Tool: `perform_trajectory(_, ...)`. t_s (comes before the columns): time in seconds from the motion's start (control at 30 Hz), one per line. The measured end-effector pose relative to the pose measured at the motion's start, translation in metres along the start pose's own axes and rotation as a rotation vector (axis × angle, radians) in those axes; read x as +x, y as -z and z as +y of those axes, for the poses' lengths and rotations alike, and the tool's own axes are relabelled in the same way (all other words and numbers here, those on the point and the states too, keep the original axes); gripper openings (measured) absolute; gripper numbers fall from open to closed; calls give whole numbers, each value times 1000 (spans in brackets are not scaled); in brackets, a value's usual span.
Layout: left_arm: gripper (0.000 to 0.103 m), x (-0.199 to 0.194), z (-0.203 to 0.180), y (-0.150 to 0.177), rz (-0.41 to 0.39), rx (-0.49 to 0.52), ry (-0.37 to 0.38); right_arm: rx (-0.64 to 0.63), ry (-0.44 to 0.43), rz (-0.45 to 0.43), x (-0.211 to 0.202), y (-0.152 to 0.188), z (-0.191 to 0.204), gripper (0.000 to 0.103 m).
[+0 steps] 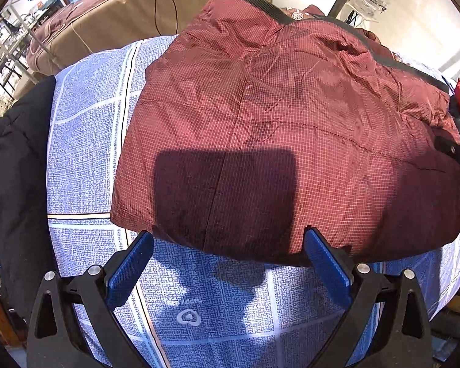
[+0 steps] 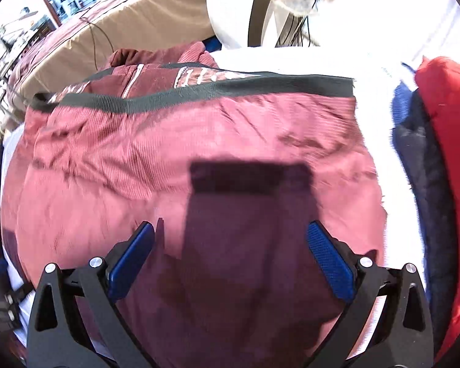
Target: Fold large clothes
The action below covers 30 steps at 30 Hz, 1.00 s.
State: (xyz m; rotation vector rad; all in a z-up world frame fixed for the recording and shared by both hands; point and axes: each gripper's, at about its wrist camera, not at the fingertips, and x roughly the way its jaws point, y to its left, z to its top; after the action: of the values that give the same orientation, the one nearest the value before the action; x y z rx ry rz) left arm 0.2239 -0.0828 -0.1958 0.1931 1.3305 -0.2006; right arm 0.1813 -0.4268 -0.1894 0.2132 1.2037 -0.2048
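A maroon checked padded jacket [image 1: 276, 116] lies folded on a blue patterned sheet [image 1: 86, 159]. It has a dark ribbed hem along its far edge. My left gripper [image 1: 228, 236] is open and empty, hovering at the jacket's near edge. In the right wrist view the same jacket [image 2: 168, 159] fills the frame, its dark hem band [image 2: 199, 92] at the far side. My right gripper [image 2: 230, 230] is open and empty just above the jacket's fabric.
A black garment [image 1: 15, 184] lies at the sheet's left edge. A red garment [image 2: 447, 153] and a dark navy one [image 2: 420, 165] are piled at the right. A tan and brown mattress [image 1: 113, 18] with a black cable stands behind. A white round stand [image 2: 233, 6] is at the back.
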Motion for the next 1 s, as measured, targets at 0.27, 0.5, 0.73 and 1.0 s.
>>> perform_trajectory(0.27, 97, -4, -13, -3, -1, 54, 6, 112, -8, 42, -21, 48, -81, 98)
perform_trajectory(0.5, 97, -14, -27, 13, 6, 97, -6, 291, -319, 137, 6, 65, -131, 98)
perform_trajectory(0.73, 97, -22, -13, 27, 21, 33, -17, 176, -354, 164, 30, 37, -131, 98)
perform_trajectory(1.0, 97, -18, 5, 31, 47, -37, -24, 222, -429, 210, 66, 13, -128, 98)
